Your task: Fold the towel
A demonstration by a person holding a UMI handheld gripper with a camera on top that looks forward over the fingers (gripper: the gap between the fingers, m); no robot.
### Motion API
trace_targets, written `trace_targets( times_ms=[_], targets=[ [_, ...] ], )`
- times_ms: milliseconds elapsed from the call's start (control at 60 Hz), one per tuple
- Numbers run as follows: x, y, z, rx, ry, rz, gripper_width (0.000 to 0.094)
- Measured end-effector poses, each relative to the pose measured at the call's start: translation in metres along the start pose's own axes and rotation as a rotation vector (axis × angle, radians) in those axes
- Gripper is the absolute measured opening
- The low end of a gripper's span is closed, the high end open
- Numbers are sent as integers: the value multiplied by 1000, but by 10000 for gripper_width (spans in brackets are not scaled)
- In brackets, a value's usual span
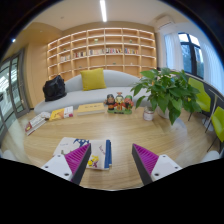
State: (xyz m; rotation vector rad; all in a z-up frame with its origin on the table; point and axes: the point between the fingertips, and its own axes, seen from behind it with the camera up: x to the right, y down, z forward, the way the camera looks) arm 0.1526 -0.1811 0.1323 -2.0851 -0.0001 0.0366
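Note:
My gripper (110, 156) is open over a wooden table (125, 135), with nothing between its fingers. The magenta pads (76, 156) face each other across a wide gap. A flat white item with a blue edge and a yellow print (97, 152) lies on the table just ahead of the left finger, partly hidden by it. I cannot tell whether it is a towel or a book. The table ahead of the right finger is bare wood.
Books (90, 108) and small toys (120, 101) lie at the table's far side, more books at the left (40, 122). A potted plant (165, 90) stands at the far right. Beyond are a grey sofa (115, 80) with a yellow cushion (93, 78), a black bag (54, 88) and bookshelves (100, 45).

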Motion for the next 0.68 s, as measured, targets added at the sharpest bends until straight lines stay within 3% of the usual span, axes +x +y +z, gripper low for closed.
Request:
trace_targets(
  times_ms=[300,683],
  targets=[
    [-28,16,-96,14,-68,-77,849],
    [-42,36,-134,5,-117,-108,854]
  ],
)
